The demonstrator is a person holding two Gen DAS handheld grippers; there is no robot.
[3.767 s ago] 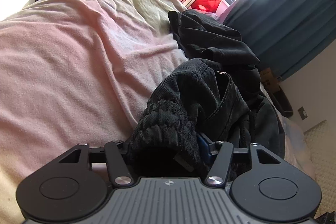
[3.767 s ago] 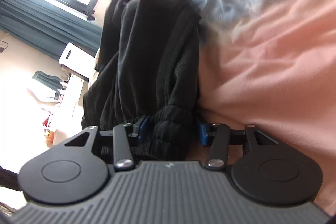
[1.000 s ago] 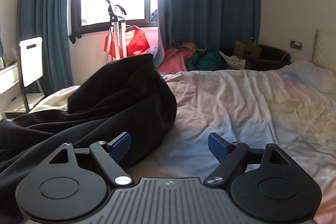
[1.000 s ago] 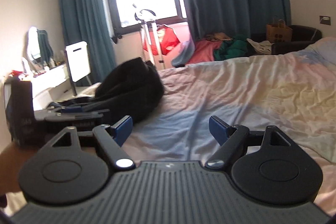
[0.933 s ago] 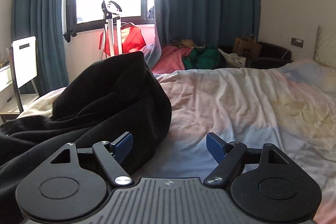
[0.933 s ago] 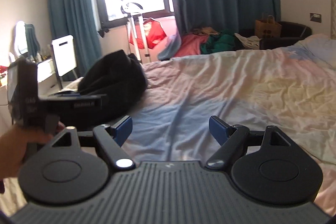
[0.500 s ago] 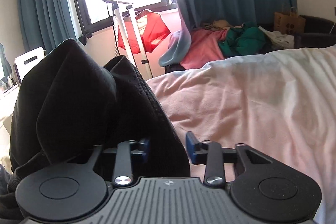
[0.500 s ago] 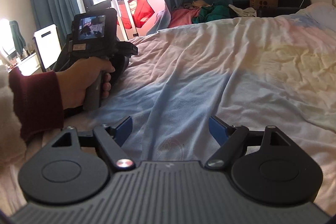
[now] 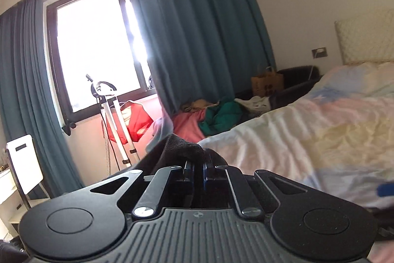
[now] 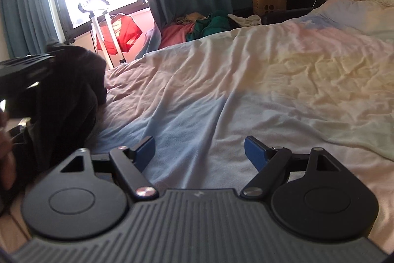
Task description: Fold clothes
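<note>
the black garment [image 9: 182, 148] bunches up right at the left gripper [image 9: 198, 170], whose jaws are pinched nearly together with a fold of the dark cloth caught between them. most of the garment is hidden behind the gripper body in the left wrist view. from the right wrist view the garment [image 10: 69, 95] hangs in a dark heap at the left edge of the bed [image 10: 246, 80], its lower part cut off by the frame and blurred. the left gripper's body shows there only as a smeared black shape. the right gripper [image 10: 199, 152] hovers over the sheet, jaws spread wide, nothing in them. beyond the bed: teal curtains [image 9: 204, 28], a bright window [image 9: 96, 46], a heap of pink and green clothes [image 10: 197, 27], a paper bag [image 10: 269, 3].
</note>
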